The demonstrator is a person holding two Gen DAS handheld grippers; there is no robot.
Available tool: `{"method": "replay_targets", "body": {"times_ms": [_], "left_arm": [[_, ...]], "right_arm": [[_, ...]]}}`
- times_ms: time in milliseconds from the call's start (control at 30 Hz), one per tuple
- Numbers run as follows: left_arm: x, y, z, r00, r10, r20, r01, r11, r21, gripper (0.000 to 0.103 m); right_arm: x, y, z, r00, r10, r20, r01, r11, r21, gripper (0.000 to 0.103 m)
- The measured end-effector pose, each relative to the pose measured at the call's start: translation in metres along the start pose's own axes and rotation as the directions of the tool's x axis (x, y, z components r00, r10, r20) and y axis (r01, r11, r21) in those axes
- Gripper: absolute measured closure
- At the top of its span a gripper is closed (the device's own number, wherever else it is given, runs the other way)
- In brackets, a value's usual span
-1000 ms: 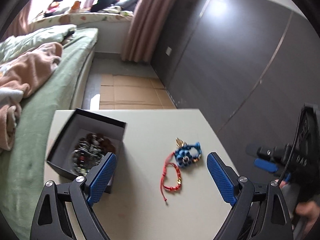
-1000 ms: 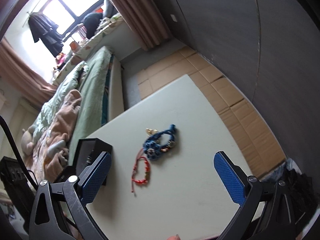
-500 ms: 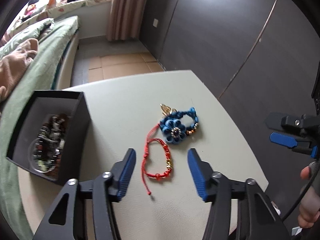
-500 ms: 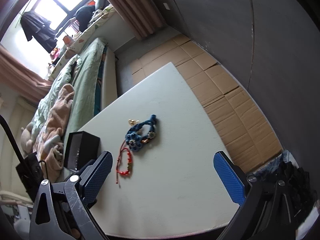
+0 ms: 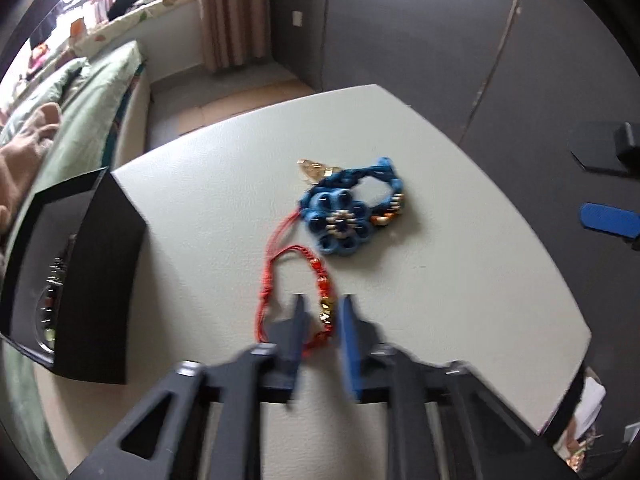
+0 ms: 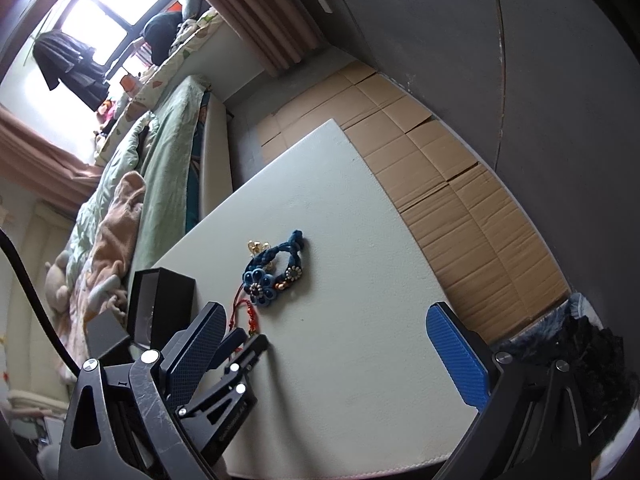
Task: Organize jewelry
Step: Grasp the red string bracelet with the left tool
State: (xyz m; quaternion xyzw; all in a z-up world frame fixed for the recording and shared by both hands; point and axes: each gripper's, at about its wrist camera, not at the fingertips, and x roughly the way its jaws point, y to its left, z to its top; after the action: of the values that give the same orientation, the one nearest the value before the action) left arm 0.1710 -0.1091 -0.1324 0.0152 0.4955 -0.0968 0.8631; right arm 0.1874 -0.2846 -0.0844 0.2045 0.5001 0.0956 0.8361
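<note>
A red cord bracelet (image 5: pixel 298 292) with gold beads lies on the pale table (image 5: pixel 224 184). My left gripper (image 5: pixel 322 314) is down at the table, its fingers nearly closed around the bracelet's beaded right side. A blue flower bracelet (image 5: pixel 346 216) and a small gold piece (image 5: pixel 316 168) lie just beyond. The open black box (image 5: pixel 72 276) holding beaded jewelry stands at the left. My right gripper (image 6: pixel 320 336) is open and empty, held above the table's near side; in its view the left gripper (image 6: pixel 244 340) sits on the red bracelet (image 6: pixel 246 312), near the blue bracelet (image 6: pixel 276 272) and box (image 6: pixel 160 300).
A bed with green and pink bedding (image 6: pixel 132 184) runs along the table's left side. Flattened cardboard (image 6: pixel 440 184) covers the floor beyond and right of the table. Dark wall panels (image 5: pixel 440 40) stand behind. A dark fuzzy object (image 6: pixel 580 344) lies by the table's right corner.
My left gripper moved forward and down onto the red bracelet and its fingers closed from wide to a narrow gap around it. The right gripper stayed open and shifted slightly.
</note>
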Motion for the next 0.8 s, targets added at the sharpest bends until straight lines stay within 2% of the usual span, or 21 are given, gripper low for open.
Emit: {"method": "replay_targets", "body": {"times_ms": [100, 167, 233, 300, 333, 433, 567, 800], "left_arm": [[-0.002, 0.015, 0.003, 0.998, -0.068, -0.003, 0.067, 0.995, -0.073, 0.095], [-0.011, 0.023, 0.006, 0.997, -0.064, 0.031, 0.067, 0.994, -0.091, 0.095], [-0.02, 0.029, 0.01, 0.995, -0.075, 0.059, 0.081, 0.991, -0.108, 0.095], [-0.028, 0.037, 0.013, 0.993, -0.088, 0.082, 0.098, 0.986, -0.131, 0.095], [-0.032, 0.042, 0.014, 0.991, -0.093, 0.092, 0.106, 0.984, -0.143, 0.095], [-0.04, 0.051, 0.018, 0.987, -0.108, 0.12, 0.127, 0.978, -0.166, 0.095], [-0.052, 0.06, 0.02, 0.98, -0.121, 0.159, 0.15, 0.971, -0.187, 0.095], [-0.066, 0.082, 0.027, 0.969, -0.132, 0.21, 0.181, 0.955, -0.236, 0.095]], "right_arm": [[0.006, 0.004, -0.002, 1.0, 0.001, -0.01, -0.001, 1.0, -0.013, 0.001], [0.011, 0.01, -0.002, 1.0, 0.0, -0.015, 0.0, 1.0, -0.029, 0.002], [0.017, 0.013, -0.002, 1.0, 0.006, -0.023, -0.007, 0.999, -0.037, 0.008], [0.025, 0.014, -0.003, 0.999, 0.005, -0.039, -0.006, 0.999, -0.033, 0.022], [0.029, 0.015, -0.003, 0.999, -0.001, -0.047, -0.001, 1.0, -0.032, 0.024], [0.042, 0.016, -0.002, 0.998, -0.022, -0.06, 0.02, 0.999, -0.028, 0.028], [0.055, 0.02, 0.001, 0.998, -0.029, -0.061, 0.028, 0.999, -0.022, 0.039], [0.072, 0.028, 0.009, 0.997, -0.072, -0.022, 0.072, 0.997, -0.012, 0.051]]}}
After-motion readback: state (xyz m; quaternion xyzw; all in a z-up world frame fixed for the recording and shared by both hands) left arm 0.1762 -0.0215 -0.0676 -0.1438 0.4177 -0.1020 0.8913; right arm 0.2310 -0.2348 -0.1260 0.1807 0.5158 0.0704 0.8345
